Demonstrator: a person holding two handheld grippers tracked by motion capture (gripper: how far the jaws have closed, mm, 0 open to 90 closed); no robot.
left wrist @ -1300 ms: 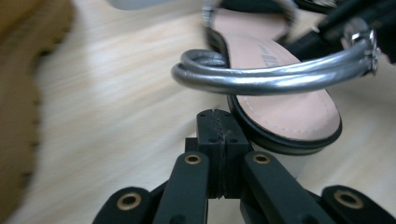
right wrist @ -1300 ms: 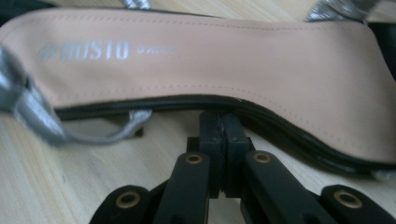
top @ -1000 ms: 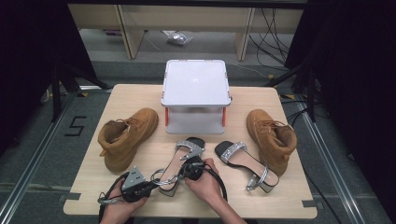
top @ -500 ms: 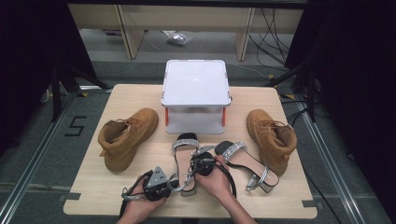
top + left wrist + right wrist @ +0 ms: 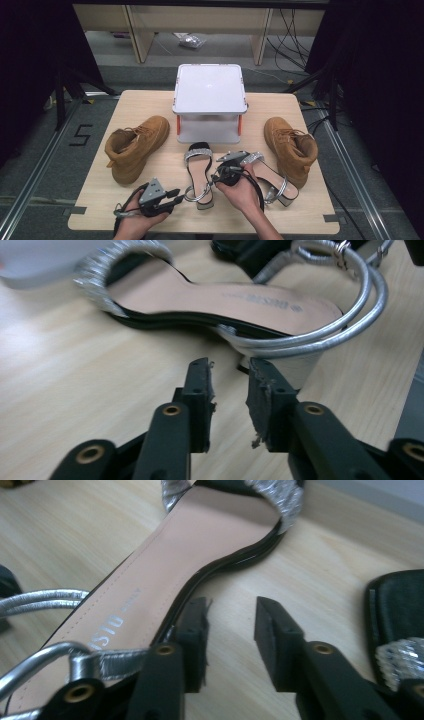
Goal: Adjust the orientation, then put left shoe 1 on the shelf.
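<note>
A silver-strapped sandal (image 5: 199,170) lies flat on the wooden table (image 5: 150,107), toe toward the white box. My left gripper (image 5: 175,196) sits just left of its heel; its jaws have just been opening and stand apart with nothing between them. In the left gripper view the sandal (image 5: 225,297) and its heel block lie just beyond the left gripper (image 5: 230,375). My right gripper (image 5: 216,177) is at the sandal's right side; its jaws have also just been opening and are empty. The right gripper view shows the right gripper (image 5: 231,611) beside the sandal's sole (image 5: 200,545).
A second silver sandal (image 5: 270,175) lies to the right, its edge by the right gripper (image 5: 395,615). Brown boots stand at the left (image 5: 135,147) and right (image 5: 290,147). A white lidded box (image 5: 210,100) sits at the back middle.
Both grippers carried the sandal a little to the right, set it down in front of the box, then opened and let go. The left hand has drawn back slightly.
</note>
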